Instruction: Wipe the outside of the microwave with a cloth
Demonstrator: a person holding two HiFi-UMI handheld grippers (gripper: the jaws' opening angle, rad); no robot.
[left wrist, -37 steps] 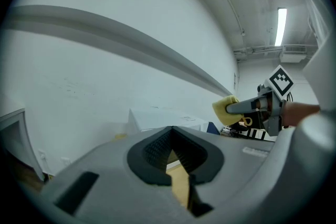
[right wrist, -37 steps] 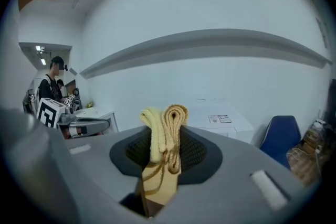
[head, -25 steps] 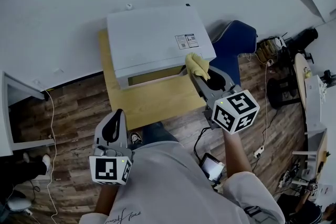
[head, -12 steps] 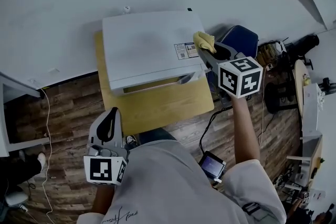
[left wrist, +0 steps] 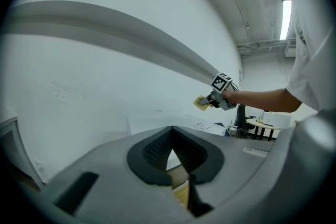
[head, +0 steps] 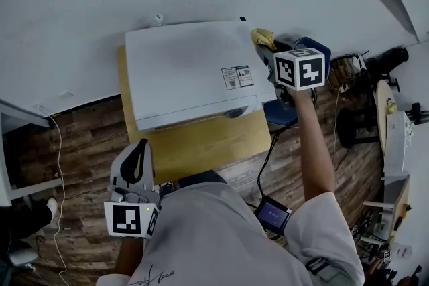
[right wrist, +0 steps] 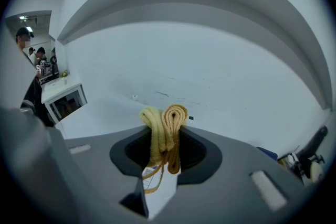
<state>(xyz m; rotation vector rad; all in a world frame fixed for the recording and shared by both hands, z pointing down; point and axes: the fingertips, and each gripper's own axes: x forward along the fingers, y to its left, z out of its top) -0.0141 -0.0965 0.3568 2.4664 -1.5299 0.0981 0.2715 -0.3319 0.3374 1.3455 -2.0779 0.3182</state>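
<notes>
Moved to the microwave's far right corner, the yellow cloth is clamped in the right gripper's jaws for wiping; the left gripper is held near, jaws together, empty.

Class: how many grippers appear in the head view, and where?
2. The left gripper is low by the person's torso, shut; the right gripper holds the yellow cloth at the microwave's far right corner.

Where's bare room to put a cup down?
Bare: the wooden table strip before the microwave, and the microwave's top left of its sticker. Crowded: its back right corner, where the right gripper holds the cloth.
</notes>
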